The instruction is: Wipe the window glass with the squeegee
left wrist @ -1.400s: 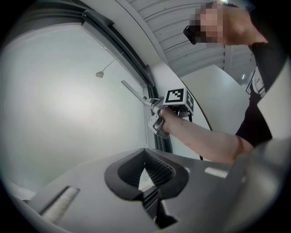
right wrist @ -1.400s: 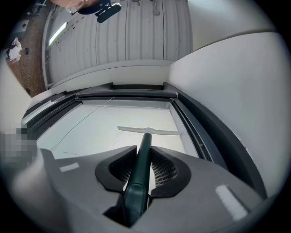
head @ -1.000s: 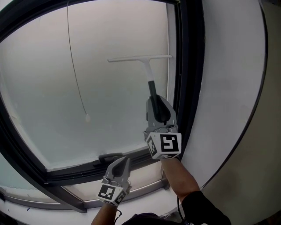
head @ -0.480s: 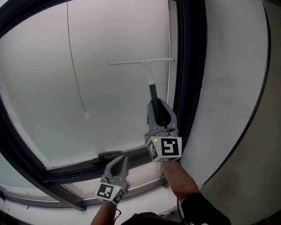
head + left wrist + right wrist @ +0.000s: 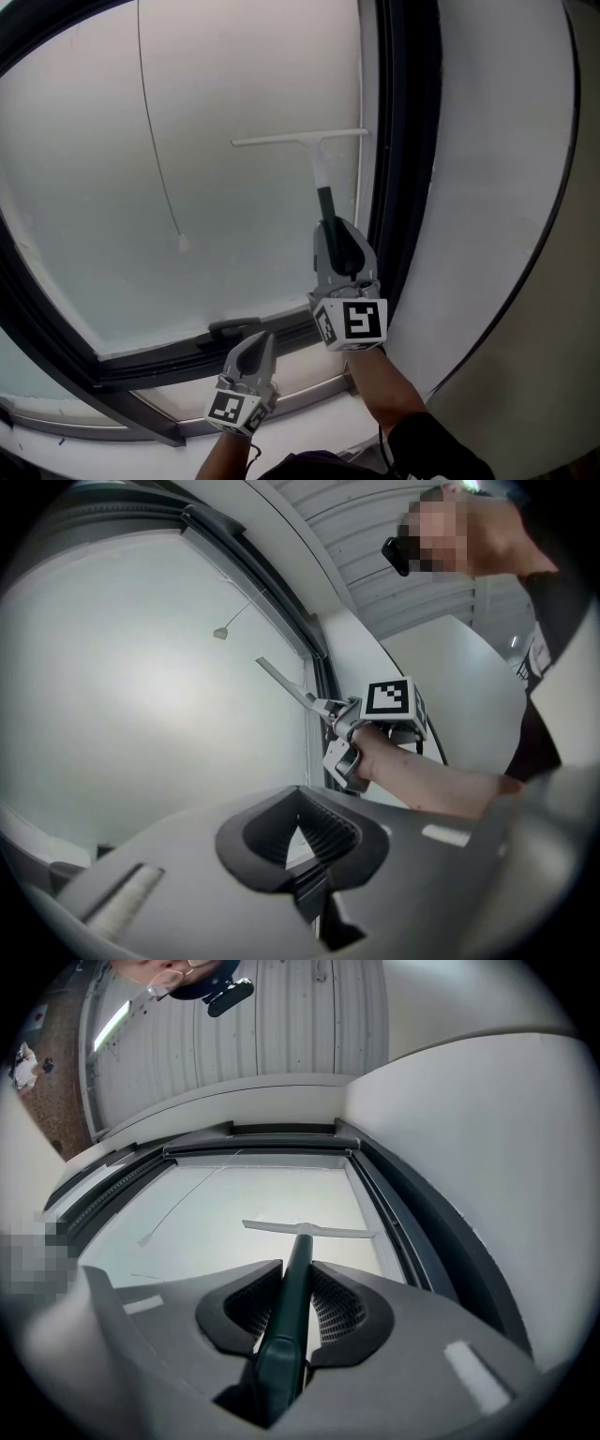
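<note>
Change: the squeegee [image 5: 319,161] blade sits lower on the glass [image 5: 187,141] than a second ago; the right gripper [image 5: 336,234] has come down with it; the left gripper [image 5: 260,342] is much where it was half a second ago.
Right gripper: jaws clamped on the squeegee's dark handle, seen in its own view [image 5: 292,1283]; right of centre in the head view, just beside the frame [image 5: 398,141].
Left gripper: jaws pressed together with nothing between them [image 5: 300,832]; low centre of the head view, before the lower frame.
Squeegee: blade level, across the right part of the pane, its right end close to the frame; handle points down into the jaws.
Shapes: thin pale straight blade; white neck; dark green rounded handle [image 5: 295,1279]; ribbed grey jaw pads; marker cubes black on white.
Glass: frosted, pale grey, smooth; a thin cord [image 5: 155,131] hangs at upper left, ending in a small bead [image 5: 184,244].
Frame: dark, glossy; a dark latch [image 5: 234,330] lies on its lower bar.
Room: plain white wall [image 5: 497,187] at right; ribbed pale ceiling [image 5: 262,1026] in the right gripper view.
</note>
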{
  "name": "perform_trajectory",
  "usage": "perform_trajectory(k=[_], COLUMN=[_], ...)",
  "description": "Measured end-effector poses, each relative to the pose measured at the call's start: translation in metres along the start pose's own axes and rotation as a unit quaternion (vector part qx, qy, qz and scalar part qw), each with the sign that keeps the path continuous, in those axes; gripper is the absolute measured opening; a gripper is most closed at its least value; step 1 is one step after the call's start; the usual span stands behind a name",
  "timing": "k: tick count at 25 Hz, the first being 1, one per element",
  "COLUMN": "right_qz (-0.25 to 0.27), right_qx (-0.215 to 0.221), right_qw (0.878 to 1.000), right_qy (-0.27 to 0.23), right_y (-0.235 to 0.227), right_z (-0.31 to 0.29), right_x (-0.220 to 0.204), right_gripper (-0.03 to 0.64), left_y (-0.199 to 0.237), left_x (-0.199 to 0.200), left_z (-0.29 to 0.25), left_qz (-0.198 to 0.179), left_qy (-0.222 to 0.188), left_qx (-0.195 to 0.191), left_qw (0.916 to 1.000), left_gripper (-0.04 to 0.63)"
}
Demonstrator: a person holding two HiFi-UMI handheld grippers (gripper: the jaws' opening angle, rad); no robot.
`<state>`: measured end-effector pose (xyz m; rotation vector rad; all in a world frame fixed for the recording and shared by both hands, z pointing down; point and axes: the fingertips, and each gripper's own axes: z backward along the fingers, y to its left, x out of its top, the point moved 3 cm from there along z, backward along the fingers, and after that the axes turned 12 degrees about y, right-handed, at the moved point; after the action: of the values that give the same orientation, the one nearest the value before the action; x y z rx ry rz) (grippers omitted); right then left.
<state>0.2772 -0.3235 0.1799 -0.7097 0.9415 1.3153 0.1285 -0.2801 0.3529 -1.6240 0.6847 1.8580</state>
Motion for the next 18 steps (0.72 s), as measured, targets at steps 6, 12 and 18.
perform_trajectory(k=[6,12,18], right_qz=[-0.004,-0.004,-0.006], right_qx=[0.000,-0.001,-0.001], right_qw=[1.000,1.000,1.000], right_qy=[0.008,0.016,0.024], right_y=[0.002,0.005,0.005], right_z=[0.008,0.017,0.023], right_x=[-0.012,-0.028,-0.031], right_gripper=[0.097,0.097,0.097], left_y=[0.006,0.011,0.012], left_x=[-0.011,-0.020,-0.015], left_z=[0.003,0.005,0.005], left_qz=[0.012,0.016,0.012], left_qy=[0.006,0.006,0.008], left_qx=[0.010,0.012,0.014], left_qw=[0.9999,0.9998,0.9998], left_gripper=[-0.002,-0.002,-0.003])
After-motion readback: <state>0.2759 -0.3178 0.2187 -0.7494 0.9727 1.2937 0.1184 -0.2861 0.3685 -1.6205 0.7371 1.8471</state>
